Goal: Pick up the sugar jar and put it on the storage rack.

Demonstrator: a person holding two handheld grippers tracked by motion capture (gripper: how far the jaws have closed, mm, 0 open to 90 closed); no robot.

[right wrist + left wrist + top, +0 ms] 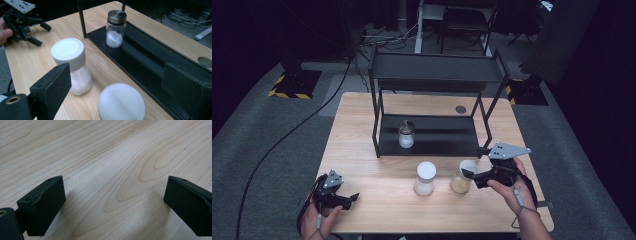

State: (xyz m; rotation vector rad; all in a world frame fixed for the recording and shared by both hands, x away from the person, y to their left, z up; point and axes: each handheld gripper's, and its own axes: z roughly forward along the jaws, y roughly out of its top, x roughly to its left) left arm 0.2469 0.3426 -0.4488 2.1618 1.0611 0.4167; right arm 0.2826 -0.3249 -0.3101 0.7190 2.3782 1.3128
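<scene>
- Near the tabletop's front edge, right of centre, stands the tan-filled jar (461, 178) with a white lid (121, 102); the right gripper (473, 176) hovers beside it, jaws spread, nothing between them.
- Handling, judged: rigid, probably glass, smooth-walled, fairly light; best taken across the body below the lid.
- A white-filled jar (425, 178) stands just beside it; a steel-capped jar (406, 134) sits on the black rack (432, 137).
- At the front left corner, the left gripper (350, 198) rests low, jaws spread, empty.
- Surface: pale wooden table (105, 157); dark room, grey carpet.
</scene>
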